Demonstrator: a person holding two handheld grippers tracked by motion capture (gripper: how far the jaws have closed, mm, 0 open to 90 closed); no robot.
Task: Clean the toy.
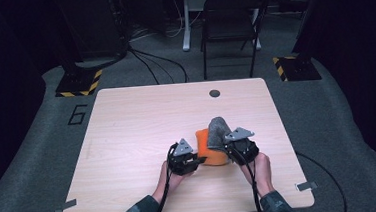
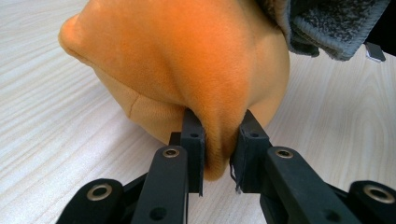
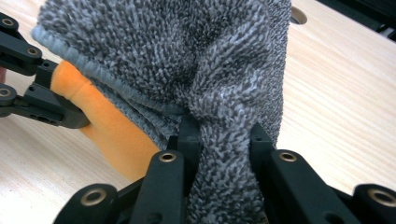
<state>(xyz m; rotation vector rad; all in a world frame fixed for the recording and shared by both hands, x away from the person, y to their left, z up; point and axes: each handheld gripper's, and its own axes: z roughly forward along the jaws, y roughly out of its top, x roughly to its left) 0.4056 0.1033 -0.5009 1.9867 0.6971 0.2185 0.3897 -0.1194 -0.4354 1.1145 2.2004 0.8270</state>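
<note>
Evidently soft, light and limp, the orange cloth (image 2: 187,60) and grey cloth (image 3: 187,60) lie bunched at the counter's (image 1: 127,120) five o'clock, the left hand-held gripper (image 2: 219,149) pinching an orange fold, the right hand-held gripper (image 3: 223,144) a grey fold.

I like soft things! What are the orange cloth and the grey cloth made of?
The orange cloth looks like smooth fleece or plush: a fine, velvety, matte nap with a stitched seam. The grey cloth looks like looped microfibre or terry: tiny nubby loops and a bound edge. Both seem soft, bunching where each gripper pinches them.
</note>
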